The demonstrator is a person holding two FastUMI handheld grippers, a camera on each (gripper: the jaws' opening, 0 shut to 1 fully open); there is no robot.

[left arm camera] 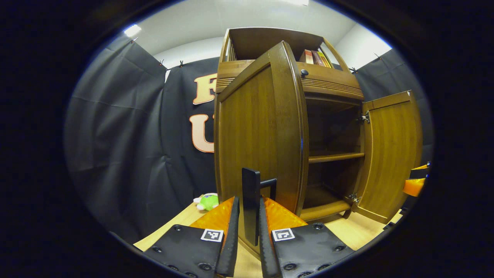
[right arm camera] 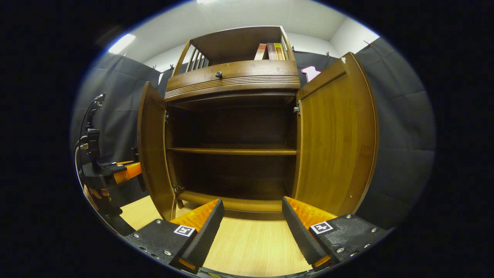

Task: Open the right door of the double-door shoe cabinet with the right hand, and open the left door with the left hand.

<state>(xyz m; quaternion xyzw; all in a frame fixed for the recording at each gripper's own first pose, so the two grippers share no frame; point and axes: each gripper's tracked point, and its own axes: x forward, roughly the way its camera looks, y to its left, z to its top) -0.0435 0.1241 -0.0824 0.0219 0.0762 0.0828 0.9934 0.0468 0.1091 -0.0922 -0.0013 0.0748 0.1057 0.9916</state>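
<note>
The brown wooden shoe cabinet stands with both doors swung out and its dark shelves bare. In the left gripper view the left door fills the centre, edge-on toward me. My left gripper is shut on that door's black bar handle, one finger on each side. The right door hangs wide at the far right. In the right gripper view my right gripper is open in front of the cabinet's base, holding nothing, with the right door just to its right and the left door to its left.
A green plush toy lies on the light wooden surface left of the cabinet. Books stand in the top compartment above a drawer with a knob. A hand holds the left gripper beside the left door.
</note>
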